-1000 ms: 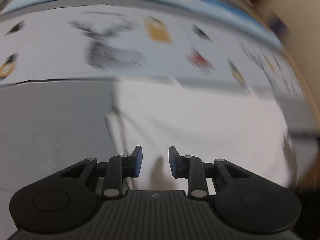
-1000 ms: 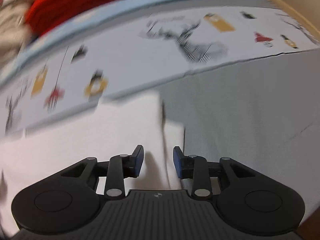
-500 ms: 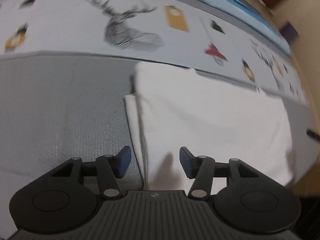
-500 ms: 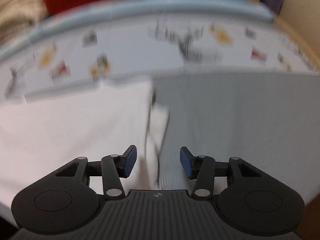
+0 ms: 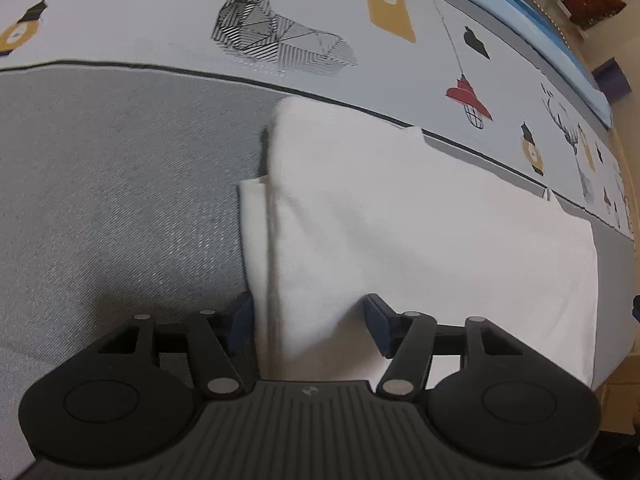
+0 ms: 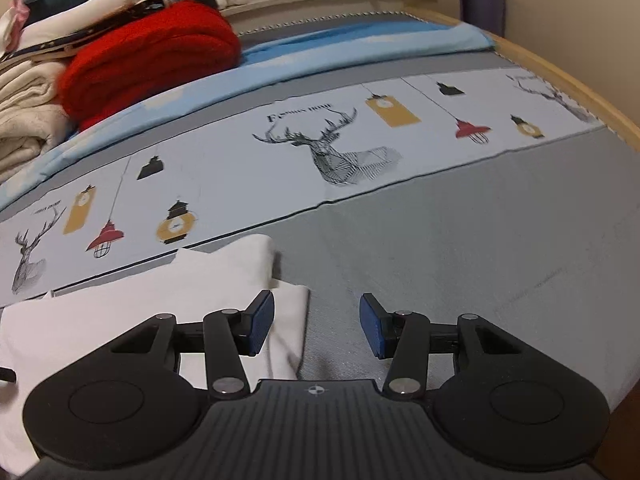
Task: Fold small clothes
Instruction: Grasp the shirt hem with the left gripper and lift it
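**foldfan:** Since a second ago both grippers have shifted: the left gripper (image 5: 308,322) dropped closer onto the folded white cotton garment (image 5: 420,216), and the right gripper (image 6: 316,326) slid off toward the grey part of the patterned bedspread (image 6: 460,248). Both sets of fingers have just been opening. On the left, the garment's near left edge sits between the open fingers, but the pads aren't pressing it. On the right, the fingers are spread with only the garment's corner under the left one and bare bedspread in the gap.

**laundry_lurker:** So where's the garment exactly?

**foldfan:** Lying flat on the bed, lower centre to right of the left wrist view and lower left of the right wrist view, its far edge reaching the deer-and-lantern printed band (image 6: 328,152). A thinner layer pokes out along one side.

**laundry_lurker:** Why let go there?

**foldfan:** My guess: a fold was just laid down, so both let go to leave it flat. The left one looks lined up to pinch that edge for the next fold. The bulky red knitted blanket (image 6: 152,52) is stacked at the upper left, well apart.
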Tool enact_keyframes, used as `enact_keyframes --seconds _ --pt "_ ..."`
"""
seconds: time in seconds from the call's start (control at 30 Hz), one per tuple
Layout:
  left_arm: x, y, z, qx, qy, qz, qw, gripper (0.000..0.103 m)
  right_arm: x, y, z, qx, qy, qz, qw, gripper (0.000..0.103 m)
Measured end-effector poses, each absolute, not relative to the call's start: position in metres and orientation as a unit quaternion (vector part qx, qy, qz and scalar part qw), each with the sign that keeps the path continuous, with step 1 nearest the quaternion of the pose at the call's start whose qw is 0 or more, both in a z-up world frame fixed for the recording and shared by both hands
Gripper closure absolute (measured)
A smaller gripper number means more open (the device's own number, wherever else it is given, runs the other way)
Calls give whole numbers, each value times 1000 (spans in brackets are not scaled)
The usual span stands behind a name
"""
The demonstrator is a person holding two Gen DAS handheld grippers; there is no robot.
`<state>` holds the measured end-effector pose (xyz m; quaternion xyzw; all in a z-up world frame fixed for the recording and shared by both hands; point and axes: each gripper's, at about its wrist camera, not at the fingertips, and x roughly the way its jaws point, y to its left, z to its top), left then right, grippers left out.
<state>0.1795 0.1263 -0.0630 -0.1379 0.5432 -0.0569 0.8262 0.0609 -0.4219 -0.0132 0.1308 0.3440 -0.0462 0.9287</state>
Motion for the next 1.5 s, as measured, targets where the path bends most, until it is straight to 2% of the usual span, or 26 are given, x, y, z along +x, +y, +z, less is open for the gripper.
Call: enact_keyframes --seconds 0.1,0.13,0.17,0.2,0.23,0.27,0.53,0.63,0.73,0.8,0.87,0.93,1.03,1.13,1.27,1.3,1.5 --pt "178 120 -63 -122 540 -59 831 42 60 -423 -15 135 345 -52 927 54" --pt "178 119 -62 -115 539 -58 833 51 59 -424 -15 136 345 -54 927 54" --pt "177 117 -62 -112 536 -64 834 67 59 -424 -15 137 346 -55 927 54" --pt "177 117 -62 -116 535 -71 834 76 59 -424 -15 138 345 -57 926 54" --pt "176 117 -61 -121 534 -78 833 85 59 -424 -15 140 345 -58 926 54" --pt "175 117 -59 -114 531 -80 836 87 58 -424 -15 141 344 -59 926 54" --pt "162 136 -44 -120 496 -75 857 90 61 -418 -13 150 340 -64 926 54" --pt "154 161 -41 -121 490 -20 863 90 65 -409 -13 151 343 -58 925 54" --pt "147 198 -36 -166 479 24 862 88 71 -395 -13 139 345 -47 927 54" --pt "143 215 -36 -187 483 27 855 80 74 -385 -13 131 346 -38 928 54" --pt "139 226 -40 -199 496 21 845 42 76 -376 -13 124 347 -30 929 54" --pt "136 228 -42 -191 503 16 843 37 78 -369 -13 117 349 -23 930 54" --pt "135 227 -48 -181 522 4 833 38 81 -363 -13 111 352 -17 929 54" --pt "138 222 -57 -154 537 6 829 45 82 -362 -14 109 354 -16 929 54" --pt "140 215 -57 -144 533 -7 833 75 81 -365 -14 111 354 -18 929 54" --pt "141 213 -57 -140 533 -10 834 78 81 -365 -14 112 354 -19 928 54" --pt "143 206 -56 -122 532 -10 838 82 78 -374 -14 116 352 -24 928 54"
